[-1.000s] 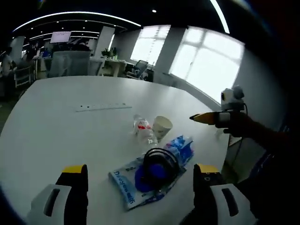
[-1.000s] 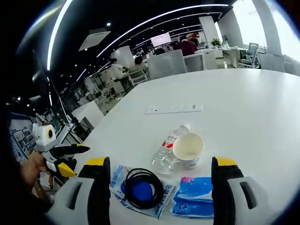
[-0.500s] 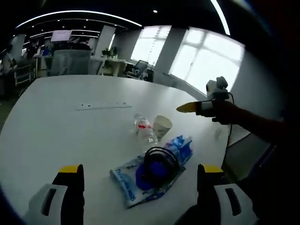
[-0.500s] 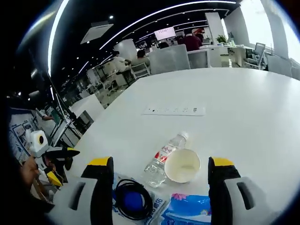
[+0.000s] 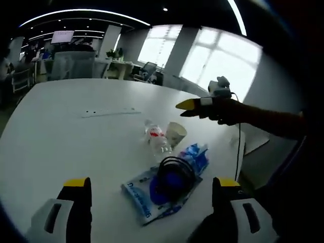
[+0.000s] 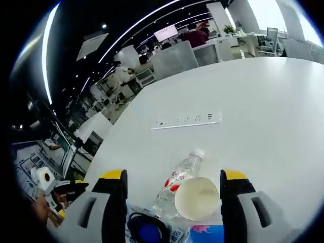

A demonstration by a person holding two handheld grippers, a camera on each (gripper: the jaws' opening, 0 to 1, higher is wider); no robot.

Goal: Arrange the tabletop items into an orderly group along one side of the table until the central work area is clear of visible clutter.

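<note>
A clear water bottle (image 5: 157, 143) with a red label lies on the white table (image 5: 61, 136), touching a paper cup (image 5: 175, 134) on its side. Nearer me lie a blue tissue pack (image 5: 197, 157) and a blue wipes pack (image 5: 137, 195) with a black cable coil (image 5: 172, 174) on top. My left gripper (image 5: 152, 183) is open, short of the packs. My right gripper (image 5: 185, 109), held by a hand, hovers over the cup. In the right gripper view, my right gripper (image 6: 173, 175) is open above the bottle (image 6: 177, 179) and cup (image 6: 197, 198), holding nothing.
A white power strip (image 6: 186, 121) lies flat further across the table, also seen as the power strip (image 5: 109, 112). Grey chairs (image 6: 172, 58), desks and people stand beyond the far edge. My left gripper (image 6: 71, 190) shows at the lower left. The table's right edge (image 5: 242, 152) is close to the packs.
My right gripper has moved in over the table toward the cup and bottle, which now sit between its jaws in its view. My left gripper has barely moved.
</note>
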